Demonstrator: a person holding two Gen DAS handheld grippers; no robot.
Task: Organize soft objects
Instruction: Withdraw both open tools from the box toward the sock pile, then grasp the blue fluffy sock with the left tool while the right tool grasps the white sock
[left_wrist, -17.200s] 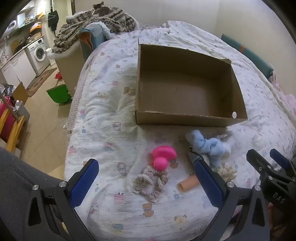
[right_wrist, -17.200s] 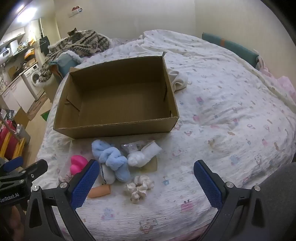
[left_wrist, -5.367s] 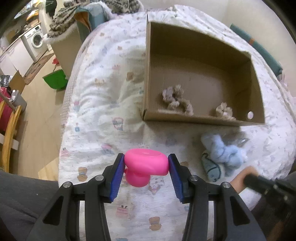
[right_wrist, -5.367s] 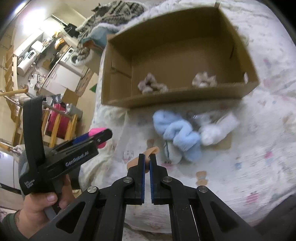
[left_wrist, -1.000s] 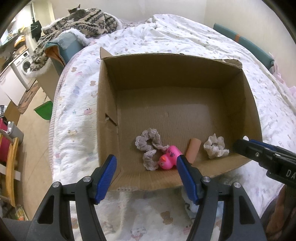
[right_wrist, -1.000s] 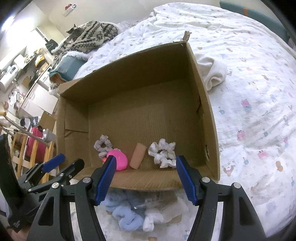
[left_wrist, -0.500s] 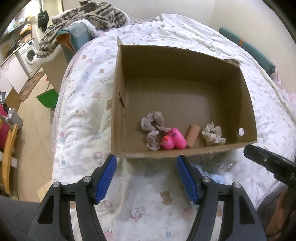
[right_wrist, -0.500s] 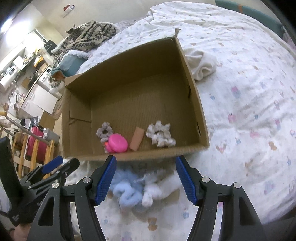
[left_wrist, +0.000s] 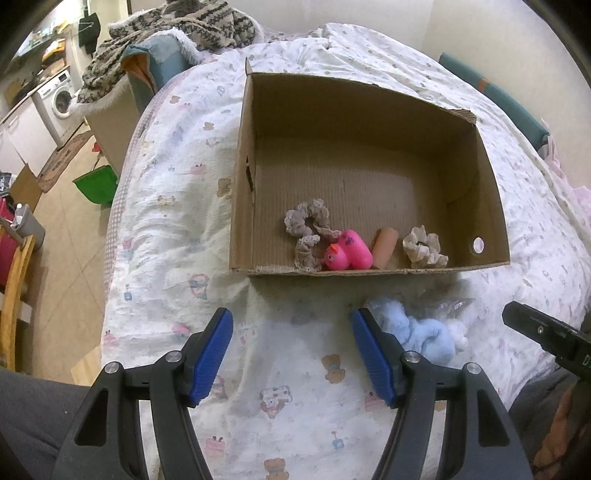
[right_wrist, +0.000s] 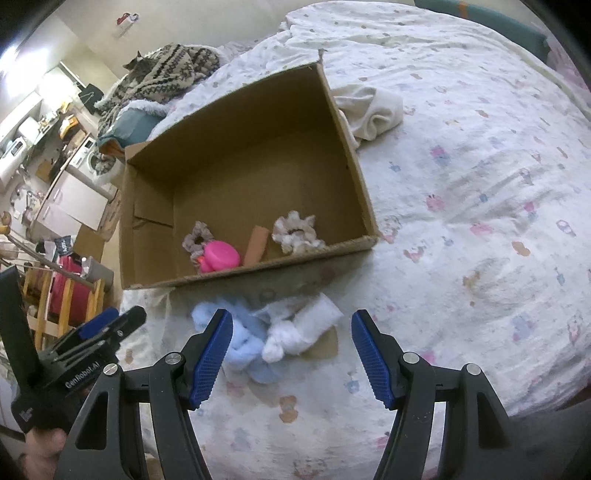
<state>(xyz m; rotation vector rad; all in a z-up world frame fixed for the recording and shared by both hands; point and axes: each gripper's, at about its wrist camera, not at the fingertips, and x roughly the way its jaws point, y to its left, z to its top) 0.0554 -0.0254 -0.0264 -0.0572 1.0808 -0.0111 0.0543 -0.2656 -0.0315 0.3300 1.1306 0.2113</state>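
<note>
So the cardboard box (left_wrist: 369, 177) is sitting open on the bed (left_wrist: 166, 206), and four things are lying in a row against its near wall: a grey scrunchie (left_wrist: 308, 232) on the left, a pink rubber duck (left_wrist: 347, 254) touching it, a tan cylinder thing (left_wrist: 384, 247) just beside the duck, and a cream scrunchie (left_wrist: 423, 247) to the right of that. The stuff outside the box is piling up on the quilt right in front of that near wall: a light blue fluffy toy (right_wrist: 240, 343) with a white fluffy piece (right_wrist: 284, 339) touching it, plus some clear plastic wrapping (right_wrist: 317, 314) around there, can't really tell what's in it. The left hand-held gripper (left_wrist: 291, 354) is hovering over bare quilt with its blue pads spread apart and nothing between them, and the blue toy is peeking out just behind its right finger. The right hand-held gripper (right_wrist: 291, 354) is also standing apart, pointing down at the blue and white pile, which is showing between the fingers in the wrist view but isn't getting pinched. A crumpled white cloth (right_wrist: 369, 110) is lying beside the box's far right corner.
</note>
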